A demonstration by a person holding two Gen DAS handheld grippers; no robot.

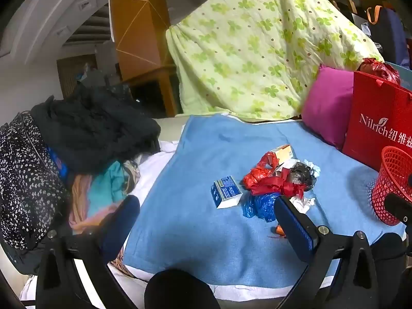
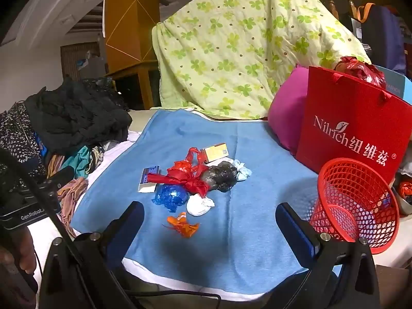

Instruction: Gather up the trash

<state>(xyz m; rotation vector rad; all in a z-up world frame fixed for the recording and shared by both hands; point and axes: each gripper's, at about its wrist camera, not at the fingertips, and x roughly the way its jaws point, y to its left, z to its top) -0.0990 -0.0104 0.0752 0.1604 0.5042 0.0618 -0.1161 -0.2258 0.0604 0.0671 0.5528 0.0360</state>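
The collecting looks barely begun, judging by how much litter lies loose on the blue blanket [image 2: 257, 231]. In the right wrist view the trash pile [image 2: 198, 180] sits at the centre: a red plastic bag [image 2: 190, 175], a black plastic bag [image 2: 221, 176] at 3 o'clock of it, a crumpled blue bag [image 2: 170, 195] at 7 o'clock, a white tissue wad [image 2: 199, 204] at 6 o'clock, an orange wrapper [image 2: 182, 225] nearest the camera, a pale blue wad [image 2: 242, 171] beyond the black bag, a yellow-and-white carton [image 2: 215, 152] at 12 o'clock and a small blue-and-white box [image 2: 149, 180] at 9 o'clock.

The red mesh basket [image 2: 358, 206] stands tilted at 3 o'clock of the pile, well apart from it. Little shows inside; a small bluish scrap may lie against its far wall, but that cannot be told for sure. The red paper gift bag [image 2: 355, 123] behind it stands upright, its contents hidden.

The right hand-held gripper [image 2: 209, 219] hangs wide open and empty, above the orange wrapper. The left hand-held gripper [image 1: 207, 208] is likewise spread wide and holds nothing, with the blue-and-white box between its fingers' line of sight.

Nearly every piece is left to move.
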